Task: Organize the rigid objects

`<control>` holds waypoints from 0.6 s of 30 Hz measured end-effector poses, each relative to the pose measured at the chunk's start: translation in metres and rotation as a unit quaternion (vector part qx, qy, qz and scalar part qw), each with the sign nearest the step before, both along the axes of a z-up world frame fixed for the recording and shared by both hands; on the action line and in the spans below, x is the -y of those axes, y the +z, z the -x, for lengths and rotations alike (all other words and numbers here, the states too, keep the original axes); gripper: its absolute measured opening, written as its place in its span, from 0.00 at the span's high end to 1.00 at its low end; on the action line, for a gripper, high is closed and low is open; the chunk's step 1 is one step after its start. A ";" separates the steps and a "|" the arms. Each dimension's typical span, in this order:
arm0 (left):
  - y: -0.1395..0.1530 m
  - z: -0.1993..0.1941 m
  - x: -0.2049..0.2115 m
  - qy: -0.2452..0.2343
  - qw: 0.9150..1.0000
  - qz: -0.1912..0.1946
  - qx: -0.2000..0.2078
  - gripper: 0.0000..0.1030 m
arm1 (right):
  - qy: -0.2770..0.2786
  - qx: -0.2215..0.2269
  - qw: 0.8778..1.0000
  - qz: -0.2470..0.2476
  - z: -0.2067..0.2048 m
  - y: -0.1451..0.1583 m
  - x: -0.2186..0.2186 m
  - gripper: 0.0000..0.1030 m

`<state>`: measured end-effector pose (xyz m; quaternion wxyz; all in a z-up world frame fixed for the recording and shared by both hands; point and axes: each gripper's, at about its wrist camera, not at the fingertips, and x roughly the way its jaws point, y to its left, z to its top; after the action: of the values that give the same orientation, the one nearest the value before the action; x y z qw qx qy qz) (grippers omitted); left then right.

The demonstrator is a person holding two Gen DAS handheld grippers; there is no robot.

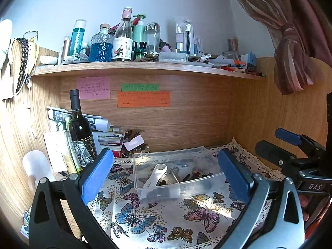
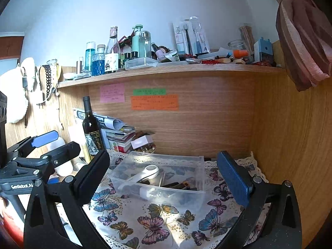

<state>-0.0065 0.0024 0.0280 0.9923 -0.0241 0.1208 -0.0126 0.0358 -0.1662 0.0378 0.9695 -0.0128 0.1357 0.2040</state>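
Observation:
A clear plastic box (image 1: pixel 207 183) (image 2: pixel 186 195) sits on the butterfly cloth (image 1: pixel 166 224) (image 2: pixel 157 226) in the desk nook. In it lie a white handheld device (image 1: pixel 156 175) (image 2: pixel 145 173) and several small dark objects (image 1: pixel 197 175) (image 2: pixel 178 184). My left gripper (image 1: pixel 166 172) is open and empty, held in front of the box with its jaws wide on either side. My right gripper (image 2: pixel 164 174) is open and empty, also in front of the box. Each gripper shows at the edge of the other's view, the right in the left wrist view (image 1: pixel 288 143) and the left in the right wrist view (image 2: pixel 51 143).
A dark wine bottle (image 1: pixel 79 130) (image 2: pixel 91 128) stands left of the box beside stacked books and papers (image 1: pixel 103 132) (image 2: pixel 120 134). A dish of small beads (image 1: pixel 137 147) (image 2: pixel 145 147) is behind the box. A crowded shelf (image 1: pixel 145 67) (image 2: pixel 166 70) runs overhead. Wooden walls close the back and right.

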 end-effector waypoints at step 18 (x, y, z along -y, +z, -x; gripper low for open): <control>-0.001 -0.010 -0.001 -0.004 1.000 0.007 -0.011 0.00 | -0.002 -0.005 1.000 -0.007 -0.003 -0.001 0.001 0.00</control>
<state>0.0032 0.0030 0.0268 0.9907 -0.0303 0.1314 -0.0176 0.0390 -0.1667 0.0373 0.9693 -0.0046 0.1388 0.2029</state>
